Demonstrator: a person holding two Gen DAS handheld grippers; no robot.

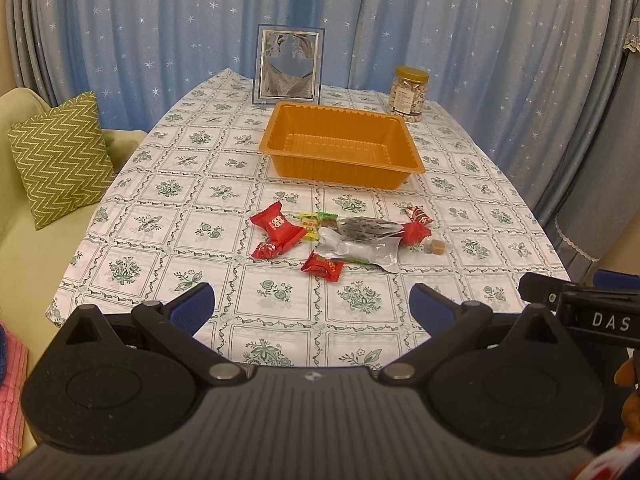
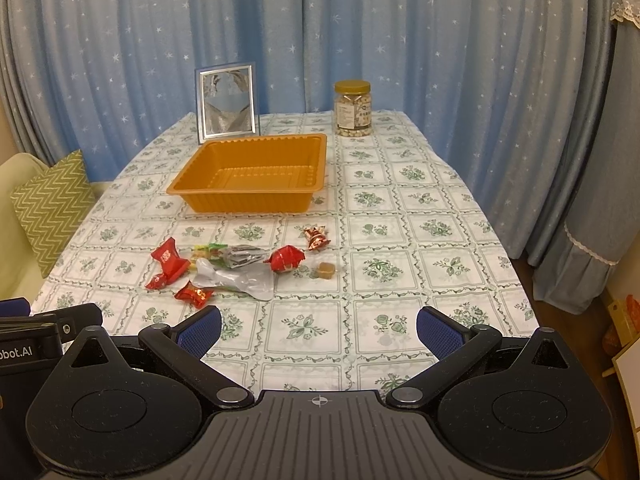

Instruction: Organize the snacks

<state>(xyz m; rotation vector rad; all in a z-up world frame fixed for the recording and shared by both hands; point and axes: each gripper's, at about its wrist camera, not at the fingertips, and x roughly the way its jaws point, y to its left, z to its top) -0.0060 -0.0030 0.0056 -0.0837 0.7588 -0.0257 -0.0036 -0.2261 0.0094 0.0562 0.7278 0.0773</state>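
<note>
Orange tray (image 1: 341, 148) sits centre frame on the bench (image 1: 160, 216), w/ nothing visible inside. Snacks lie in a loose pile just below it, apart from the tray: big red packet (image 1: 277, 227) at left, small red candy (image 1: 322, 267) nearest the camera, silver pouch (image 1: 360, 250) in the middle, red-wrapped sweet (image 1: 416, 234) at right, brown cube (image 1: 436, 247) just beside that, plus a small red-white candy (image 2: 316, 239) a bit further up. Yellow and green sweets (image 1: 316, 222) sit btwn the red packet and pouch. Picture frame (image 1: 288, 65) and jar (image 1: 409, 94) stand behind the tray, near the curtain (image 1: 440, 20). Cushion (image 1: 60, 158) at left edge.

Left hand-held gripper (image 1: 312, 304) fills the bottom of its view, fingers spread wide, holding nothing. Right hand-held gripper (image 2: 318, 326) likewise: spread, nothing held, low in frame, well short of the snacks.
</note>
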